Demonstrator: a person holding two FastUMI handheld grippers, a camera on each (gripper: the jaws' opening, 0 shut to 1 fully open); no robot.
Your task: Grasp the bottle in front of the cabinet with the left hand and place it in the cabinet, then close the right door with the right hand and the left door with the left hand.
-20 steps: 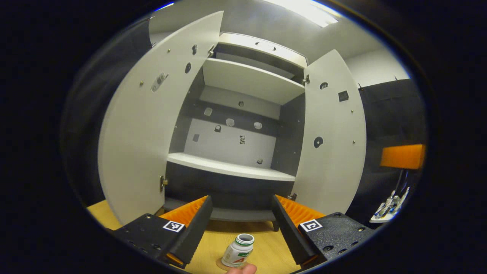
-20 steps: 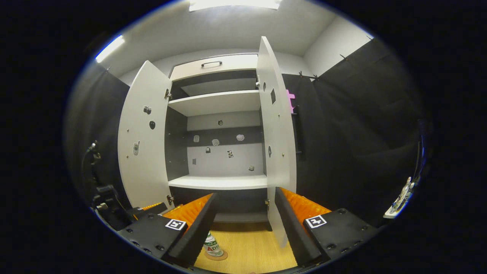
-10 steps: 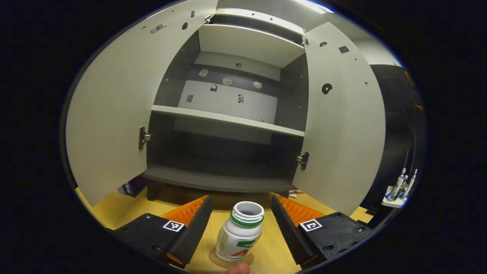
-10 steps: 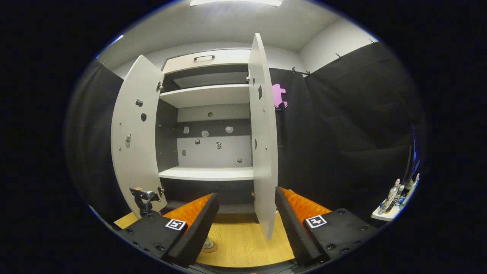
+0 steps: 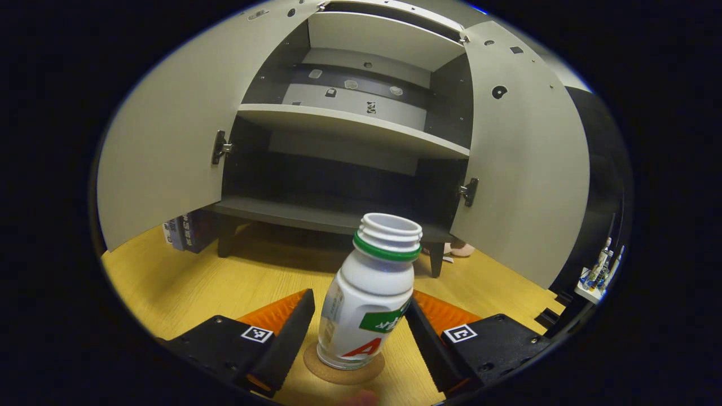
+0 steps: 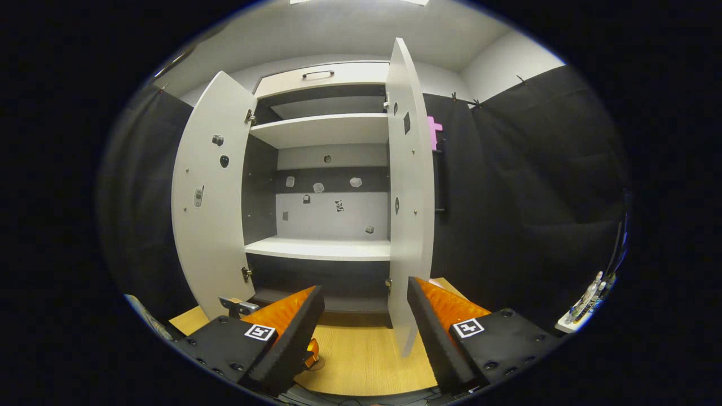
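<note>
- Left gripper view: the bottle [image 5: 369, 293] stands upright on a coaster [image 5: 344, 369] between the wide-open left tool [image 5: 361, 327], not yet gripped.
- Right tool [image 6: 365, 332] hangs wide, empty, facing the cabinet [image 6: 321, 248].

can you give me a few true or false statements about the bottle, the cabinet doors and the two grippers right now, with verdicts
1. The bottle has no cap on. True.
2. The bottle stands on a shelf inside the cabinet. False: it stands on a round coaster on the wooden floor, in front of the cabinet.
3. Both cabinet doors are open. True: left door and right door both stand wide.
4. The left gripper is shut on the bottle. False: its fingers sit either side, apart from it.
5. The right gripper holds the right door. False: it is open, holding nothing.
</note>
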